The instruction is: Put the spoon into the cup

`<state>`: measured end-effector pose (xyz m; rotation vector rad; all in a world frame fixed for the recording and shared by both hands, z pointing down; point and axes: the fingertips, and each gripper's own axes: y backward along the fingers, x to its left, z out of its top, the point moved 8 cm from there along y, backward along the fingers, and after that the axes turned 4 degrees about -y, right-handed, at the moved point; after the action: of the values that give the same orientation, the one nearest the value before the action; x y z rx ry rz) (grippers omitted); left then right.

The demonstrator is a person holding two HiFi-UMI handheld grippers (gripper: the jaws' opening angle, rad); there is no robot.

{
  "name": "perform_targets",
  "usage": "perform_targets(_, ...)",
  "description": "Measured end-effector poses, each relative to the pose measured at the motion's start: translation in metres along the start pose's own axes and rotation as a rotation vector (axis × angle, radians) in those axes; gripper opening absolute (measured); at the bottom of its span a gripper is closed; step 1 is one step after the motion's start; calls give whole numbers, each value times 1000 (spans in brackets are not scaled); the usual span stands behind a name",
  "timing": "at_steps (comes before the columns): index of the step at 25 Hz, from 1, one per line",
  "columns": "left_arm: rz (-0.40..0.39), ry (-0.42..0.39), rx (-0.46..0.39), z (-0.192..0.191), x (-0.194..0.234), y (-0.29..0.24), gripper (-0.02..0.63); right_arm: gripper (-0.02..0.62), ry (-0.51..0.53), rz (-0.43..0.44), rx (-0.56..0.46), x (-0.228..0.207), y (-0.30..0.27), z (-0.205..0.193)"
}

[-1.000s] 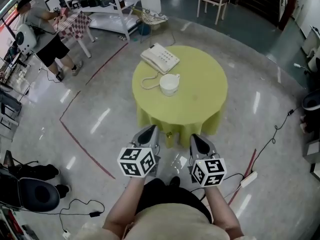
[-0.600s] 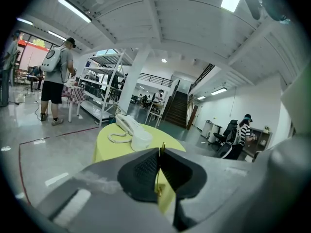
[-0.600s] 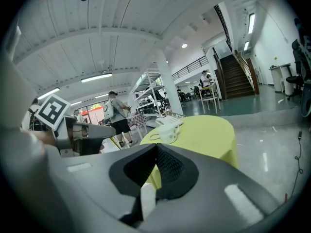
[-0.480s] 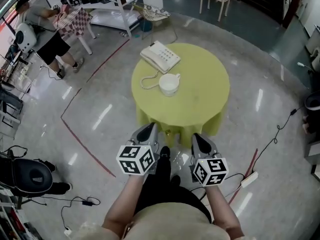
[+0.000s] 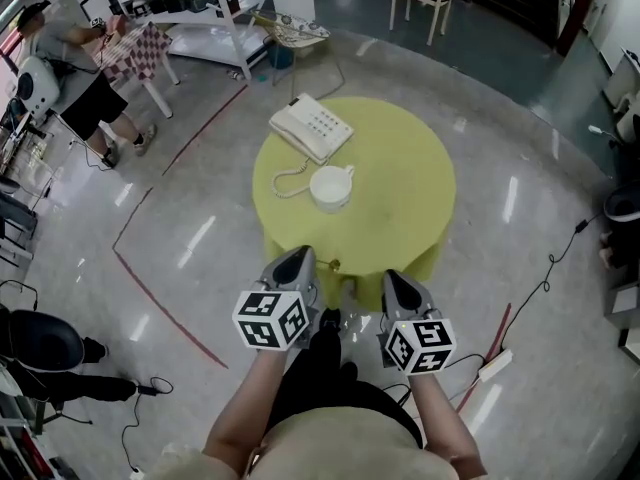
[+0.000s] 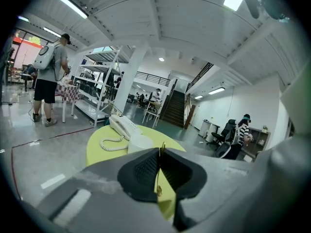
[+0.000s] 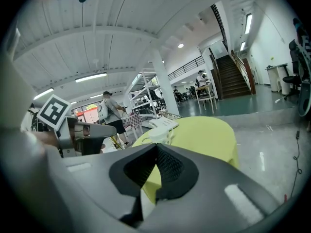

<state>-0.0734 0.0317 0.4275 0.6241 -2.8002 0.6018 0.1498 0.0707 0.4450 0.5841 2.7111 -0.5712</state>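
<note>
A white cup (image 5: 331, 187) stands on a round yellow-green table (image 5: 405, 193), near its middle. My left gripper (image 5: 299, 259) hovers just short of the table's near edge. It is shut on a thin gold spoon (image 5: 333, 264), whose tip pokes up past the closed jaws in the left gripper view (image 6: 162, 146). Straight ahead of those jaws sits the cup (image 6: 140, 142). My right gripper (image 5: 392, 278) is level beside it, jaws together and nothing in them (image 7: 156, 147). The cup (image 7: 156, 135) shows beyond the right gripper's tips.
A white desk phone (image 5: 312, 126) with a coiled cord lies behind the cup. A person (image 5: 75, 73) stands at the far left by a checked table and shelving. Cables and a power strip (image 5: 497, 360) lie on the floor at right; a black office chair (image 5: 40, 340) stands at left.
The table has drawn closer and both grippers now sit nearer its front edge. Neither gripper's jaws have changed.
</note>
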Motion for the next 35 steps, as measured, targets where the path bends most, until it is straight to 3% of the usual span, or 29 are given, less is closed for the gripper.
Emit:
perform_targets(27, -98, 67, -51, 80, 54, -85, 6, -2, -3, -56, -9, -9, -98, 46)
perform_targets(35, -120, 45, -67, 104, 63, -108, 6, -1, -2, -68, -7, -11, -121, 60)
